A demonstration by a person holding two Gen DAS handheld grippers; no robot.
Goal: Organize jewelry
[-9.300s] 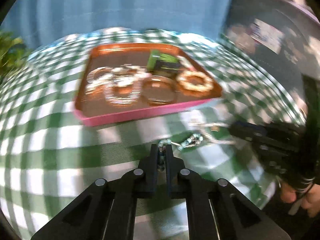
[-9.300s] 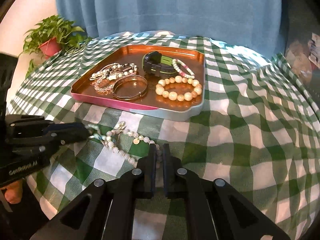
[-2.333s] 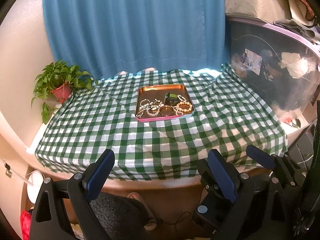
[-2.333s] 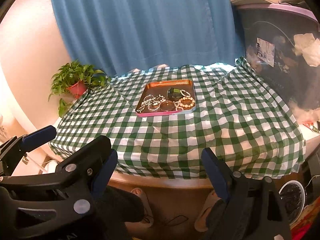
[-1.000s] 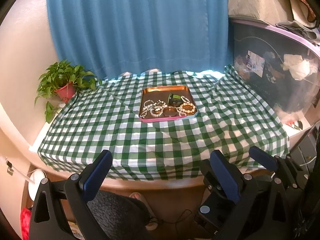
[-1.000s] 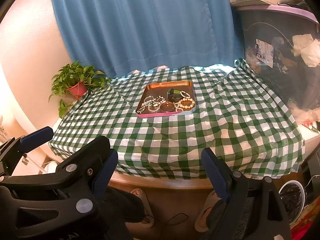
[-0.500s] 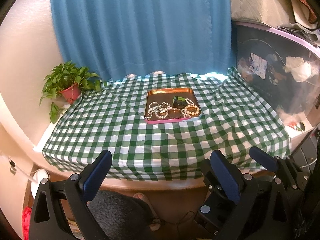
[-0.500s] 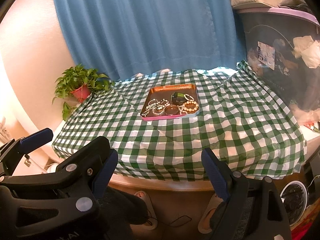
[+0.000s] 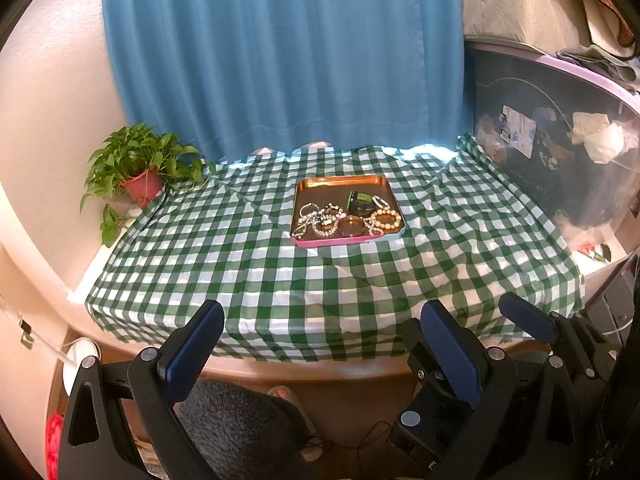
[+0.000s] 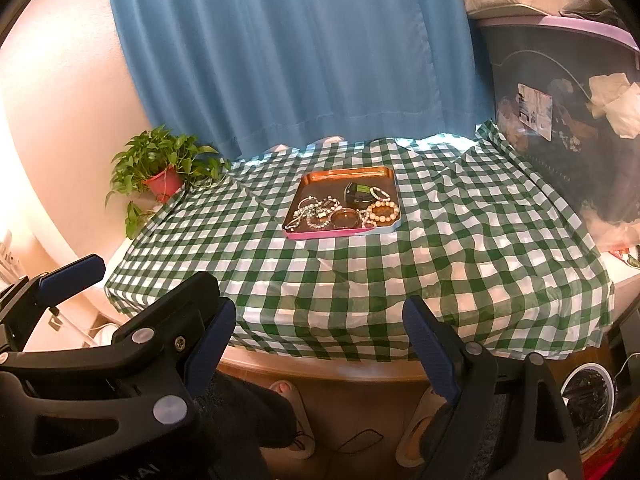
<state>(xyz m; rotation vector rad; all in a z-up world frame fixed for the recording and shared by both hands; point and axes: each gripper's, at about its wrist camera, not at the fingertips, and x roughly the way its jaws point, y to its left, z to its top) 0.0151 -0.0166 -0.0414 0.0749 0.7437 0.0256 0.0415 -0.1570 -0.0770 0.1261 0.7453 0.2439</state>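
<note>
A copper tray with a pink front rim (image 9: 328, 241) (image 10: 332, 234) sits mid-table on the green checked cloth. In it lie a tangle of silver and pearl chains (image 9: 318, 218) (image 10: 314, 212), a bangle (image 9: 351, 226) (image 10: 345, 217), a beige bead bracelet (image 9: 386, 219) (image 10: 383, 211) and a dark green-faced watch (image 9: 360, 201) (image 10: 357, 194). My left gripper (image 9: 320, 340) is open and empty, held off the table's near edge. My right gripper (image 10: 320, 336) is also open and empty, beside it, far from the tray.
A potted plant (image 9: 138, 168) (image 10: 162, 168) stands at the table's back left. A blue curtain (image 9: 280, 60) hangs behind. A dark storage bin (image 9: 560, 152) stands at the right. The table's wooden front edge (image 9: 320, 372) is below the grippers.
Since 9.3 s ago both grippers have let go of the necklace, opened and pulled far back from the table. Over the last second the views only drifted slightly.
</note>
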